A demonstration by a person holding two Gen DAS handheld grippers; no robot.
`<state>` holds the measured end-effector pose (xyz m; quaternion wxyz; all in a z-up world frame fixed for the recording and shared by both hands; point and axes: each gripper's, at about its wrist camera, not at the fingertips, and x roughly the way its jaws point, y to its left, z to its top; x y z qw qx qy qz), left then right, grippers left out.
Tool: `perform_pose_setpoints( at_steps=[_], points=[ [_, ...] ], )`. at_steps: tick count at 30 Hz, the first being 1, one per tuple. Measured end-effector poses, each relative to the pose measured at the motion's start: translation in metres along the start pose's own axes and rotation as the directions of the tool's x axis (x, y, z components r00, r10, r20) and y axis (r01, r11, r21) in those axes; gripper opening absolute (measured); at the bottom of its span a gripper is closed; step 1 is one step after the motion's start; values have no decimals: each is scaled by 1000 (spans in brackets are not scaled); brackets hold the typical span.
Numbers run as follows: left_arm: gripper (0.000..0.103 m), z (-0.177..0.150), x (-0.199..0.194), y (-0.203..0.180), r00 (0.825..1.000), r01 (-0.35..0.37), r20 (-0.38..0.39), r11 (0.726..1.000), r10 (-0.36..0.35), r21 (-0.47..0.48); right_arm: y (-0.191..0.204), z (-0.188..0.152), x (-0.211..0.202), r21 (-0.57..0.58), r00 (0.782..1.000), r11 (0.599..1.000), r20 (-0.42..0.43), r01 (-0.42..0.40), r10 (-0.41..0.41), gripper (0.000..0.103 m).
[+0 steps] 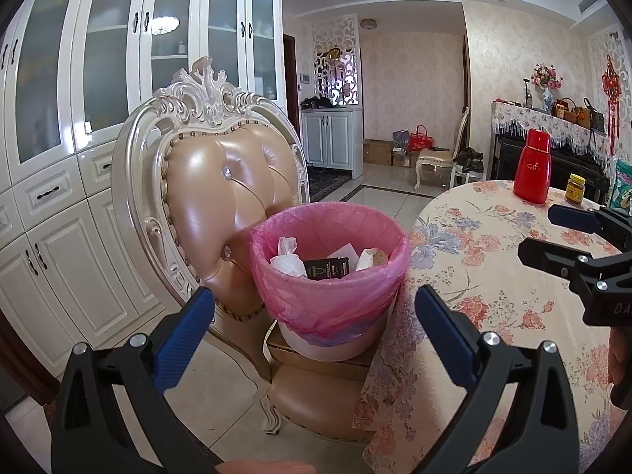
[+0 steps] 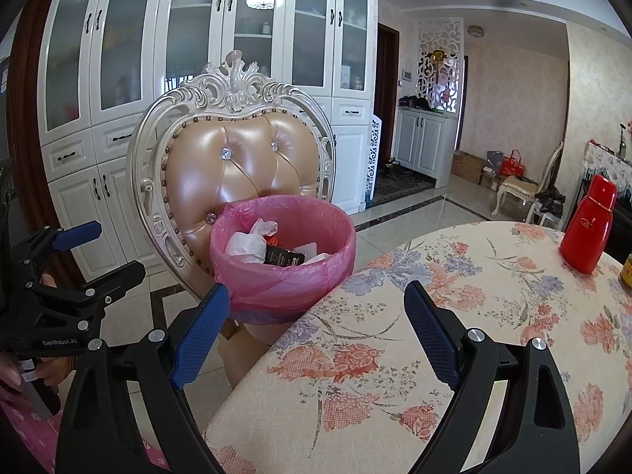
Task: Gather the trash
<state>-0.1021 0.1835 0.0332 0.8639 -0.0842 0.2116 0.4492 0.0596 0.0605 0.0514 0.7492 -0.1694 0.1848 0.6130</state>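
A white bin lined with a pink bag [image 1: 331, 288] [image 2: 284, 276] stands on the seat of an ornate chair [image 1: 225, 189] [image 2: 237, 166]. Inside lie crumpled white plastic [image 1: 285, 262] [image 2: 247, 243], a black packet [image 1: 327, 268] [image 2: 284, 256] and paper scraps. My left gripper [image 1: 316, 316] hangs open just before the bin with nothing between its blue pads. My right gripper [image 2: 318, 316] is open and empty too, above the table's edge beside the bin. Each gripper shows in the other's view: the right gripper [image 1: 553, 233] and the left gripper [image 2: 102, 249].
A round table with a floral cloth [image 1: 505, 300] [image 2: 434, 335] fills the right. On it stand a red flask [image 1: 532, 166] [image 2: 588, 225] and a yellow-lidded jar [image 1: 574, 189]. White cabinets [image 1: 79, 158] line the left wall. Tiled floor lies beyond.
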Motion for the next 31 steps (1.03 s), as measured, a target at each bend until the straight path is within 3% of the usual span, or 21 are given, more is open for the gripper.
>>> perform_pose_setpoints(
  at_steps=[17, 22, 31],
  points=[
    [98, 0, 1, 1, 1000, -3, -5, 1000, 3, 2, 2, 1, -1, 0, 1000, 1000, -3, -4, 4, 84],
    [98, -2, -3, -4, 999, -27, 26, 999, 26, 26, 5, 1, 0, -5, 1000, 1000, -1, -9, 9, 84],
    [98, -1, -6, -7, 1000, -7, 28, 999, 6, 35, 6, 0, 0, -13, 1000, 1000, 0, -15, 15, 84]
  ],
)
